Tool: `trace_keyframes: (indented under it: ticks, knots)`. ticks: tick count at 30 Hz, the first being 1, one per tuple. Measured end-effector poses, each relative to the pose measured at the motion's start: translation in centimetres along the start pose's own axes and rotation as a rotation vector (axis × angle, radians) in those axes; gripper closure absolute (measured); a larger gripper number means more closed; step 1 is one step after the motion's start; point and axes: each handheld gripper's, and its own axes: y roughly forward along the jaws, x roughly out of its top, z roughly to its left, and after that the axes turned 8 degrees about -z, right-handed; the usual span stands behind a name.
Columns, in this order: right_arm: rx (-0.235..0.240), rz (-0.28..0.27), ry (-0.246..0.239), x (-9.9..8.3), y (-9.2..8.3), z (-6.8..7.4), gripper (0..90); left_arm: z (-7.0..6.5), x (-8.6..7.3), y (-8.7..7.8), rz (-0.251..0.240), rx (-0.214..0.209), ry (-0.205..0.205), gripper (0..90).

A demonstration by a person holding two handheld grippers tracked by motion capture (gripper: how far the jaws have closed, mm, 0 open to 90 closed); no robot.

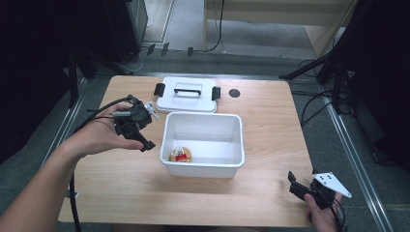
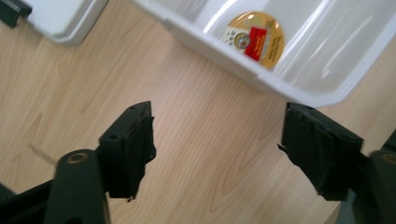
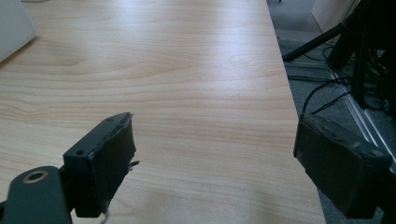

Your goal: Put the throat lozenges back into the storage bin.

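Note:
A white plastic bin (image 1: 203,166) stands open in the middle of the wooden table. Inside it, in the near left corner, lies a round yellow item with a red label (image 1: 180,154) (image 2: 254,38). The bin's white lid (image 1: 188,99) with a black handle and black clips lies flat just behind it. My left gripper (image 1: 142,140) (image 2: 217,149) hovers left of the bin, open, with bare table between its jaws. My right gripper (image 1: 296,186) (image 3: 215,163) is low at the table's near right corner, open and holding nothing.
A small dark round hole (image 1: 234,93) sits in the table behind the lid. The table's right edge (image 3: 299,140) drops to grey floor with cables and stand legs (image 3: 336,42). Bare wood lies right of the bin.

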Motion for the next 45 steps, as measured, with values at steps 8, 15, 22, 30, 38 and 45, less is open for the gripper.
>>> trace_keyframes:
  ticks: [8, 15, 22, 30, 38, 45]
  knots:
    - [-0.003, 0.001, -0.001, 0.0, 0.0, 0.0, 12.7, 0.4, -3.4, 0.6, 0.004, 0.027, -0.042, 2.0]
    - [-0.004, 0.002, -0.002, 0.0, 0.0, 0.1, 12.8, 0.3, -6.2, 2.0, 0.004, 0.068, -0.109, 0.0]
    - [-0.006, 0.002, -0.003, 0.0, 0.0, 0.1, 12.8, -0.2, -9.3, 4.4, -0.044, 0.071, -0.207, 0.0]
    - [-0.007, 0.003, -0.003, 0.0, 0.0, 0.1, 12.8, -0.6, -13.4, 6.9, -0.149, 0.157, -0.315, 0.0]
    - [-0.007, 0.003, -0.004, 0.0, 0.0, 0.1, 12.8, -1.1, -18.9, 7.8, -0.391, 0.321, -0.475, 0.0]
    - [-0.010, 0.008, -0.004, 0.0, 0.0, 0.1, 12.8, -1.7, -24.0, 7.2, -0.660, 0.436, -0.639, 0.0]
